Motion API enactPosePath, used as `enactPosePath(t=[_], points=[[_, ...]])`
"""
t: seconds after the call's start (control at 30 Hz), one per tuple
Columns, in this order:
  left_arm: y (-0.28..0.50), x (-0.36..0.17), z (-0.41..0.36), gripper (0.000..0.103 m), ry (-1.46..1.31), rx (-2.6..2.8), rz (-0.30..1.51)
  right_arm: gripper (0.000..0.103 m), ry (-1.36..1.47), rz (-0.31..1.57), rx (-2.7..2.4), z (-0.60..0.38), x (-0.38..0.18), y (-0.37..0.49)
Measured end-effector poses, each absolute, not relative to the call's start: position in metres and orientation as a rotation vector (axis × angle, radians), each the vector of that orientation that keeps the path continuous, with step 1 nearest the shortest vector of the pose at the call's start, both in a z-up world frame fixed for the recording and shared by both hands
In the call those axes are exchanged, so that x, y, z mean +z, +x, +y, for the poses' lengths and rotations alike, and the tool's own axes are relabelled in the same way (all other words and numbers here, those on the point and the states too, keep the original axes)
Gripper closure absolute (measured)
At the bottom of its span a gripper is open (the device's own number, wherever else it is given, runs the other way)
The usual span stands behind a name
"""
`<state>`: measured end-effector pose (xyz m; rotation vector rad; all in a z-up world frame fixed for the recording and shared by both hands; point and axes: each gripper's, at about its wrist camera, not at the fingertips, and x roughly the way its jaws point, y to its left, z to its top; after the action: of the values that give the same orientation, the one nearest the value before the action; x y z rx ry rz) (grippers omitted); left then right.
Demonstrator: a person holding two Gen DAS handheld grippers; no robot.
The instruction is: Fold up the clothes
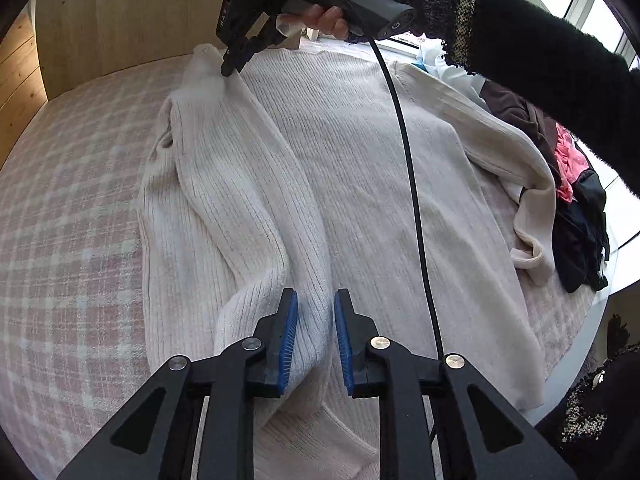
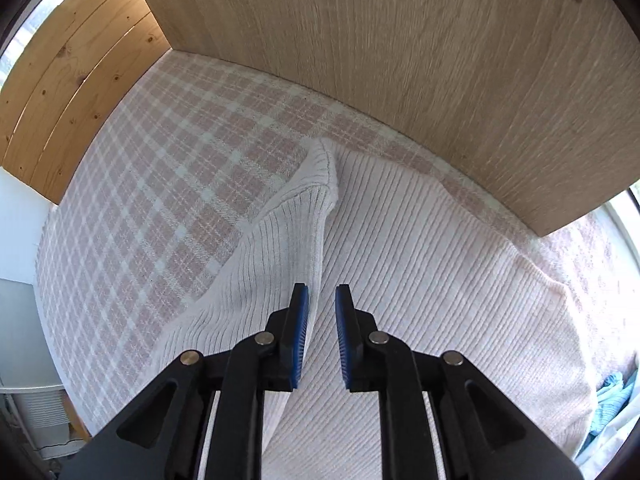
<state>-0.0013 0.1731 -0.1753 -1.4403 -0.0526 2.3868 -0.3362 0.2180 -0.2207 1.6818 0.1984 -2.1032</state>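
Left wrist view: mounted behind the left gripper point(image 1: 316, 300), looking steeply down and forward along a cream ribbed sweater point(image 1: 340, 168) spread on a pink plaid bedsheet point(image 1: 72, 208), taking in most of the garment and the right gripper point(image 1: 230, 68) at its far end. Right wrist view: behind the right gripper point(image 2: 322, 294), close above the folded sleeve cuff point(image 2: 320, 172), facing the wooden headboard point(image 2: 420, 60). Both views share sleeve, sheet and headboard.
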Motion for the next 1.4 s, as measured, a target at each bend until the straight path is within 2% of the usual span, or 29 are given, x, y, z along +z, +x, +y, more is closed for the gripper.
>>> enactPosePath(t=[0.03,0.07,0.3,0.37,0.43,0.57,0.67,0.7,0.73,0.77,0.83,0.97,1.1,1.2,1.3,1.4], points=[[0.006,-0.169,0.166,0.070,-1.429,2.410,-0.063,0.086,1.637,0.240,-2.090,0.210,-0.211,-0.326],[0.013,-0.163,0.160,0.069,-1.416,2.433,-0.074,0.085,1.600,0.278,-2.061,0.201,-0.202,-0.315],[0.023,-0.173,0.118,0.069,-1.517,2.512,-0.128,0.084,1.522,0.757,-1.791,0.105,-0.215,-0.252],[0.025,-0.178,0.117,0.069,-1.522,2.507,-0.139,0.080,1.550,0.837,-1.758,0.095,-0.224,-0.253],[0.027,-0.181,0.119,0.069,-1.518,2.498,-0.147,0.072,1.576,0.916,-1.724,0.086,-0.233,-0.254],[0.036,-0.176,0.117,0.069,-1.481,2.513,-0.163,0.071,1.615,1.037,-1.685,0.083,-0.245,-0.258],[0.045,-0.169,0.106,0.069,-1.469,2.551,-0.195,0.072,1.632,1.032,-1.688,0.087,-0.250,-0.265],[0.047,-0.168,0.102,0.069,-1.471,2.564,-0.202,0.075,1.643,1.021,-1.691,0.089,-0.252,-0.268],[0.048,-0.169,0.098,0.069,-1.479,2.574,-0.208,0.087,1.653,0.998,-1.694,0.090,-0.253,-0.271],[0.049,-0.171,0.094,0.069,-1.492,2.576,-0.214,0.090,1.664,0.967,-1.697,0.091,-0.253,-0.274],[0.050,-0.175,0.089,0.069,-1.512,2.577,-0.223,0.091,1.661,0.876,-1.725,0.092,-0.247,-0.280],[0.057,-0.180,0.086,0.069,-1.517,2.575,-0.241,0.092,1.659,0.514,-1.775,0.096,-0.227,-0.304],[0.063,-0.185,0.080,0.069,-1.546,2.579,-0.264,0.092,1.705,0.392,-1.781,0.099,-0.241,-0.321],[0.069,-0.190,0.074,0.069,-1.589,2.573,-0.286,0.091,1.695,0.442,-1.780,0.097,-0.245,-0.320],[0.079,-0.195,0.072,0.069,-1.627,2.549,-0.299,0.081,1.660,0.441,-1.792,0.099,-0.228,-0.315],[0.085,-0.198,0.072,0.064,-1.643,2.527,-0.319,0.073,1.599,0.414,-1.825,0.106,-0.202,-0.309]])
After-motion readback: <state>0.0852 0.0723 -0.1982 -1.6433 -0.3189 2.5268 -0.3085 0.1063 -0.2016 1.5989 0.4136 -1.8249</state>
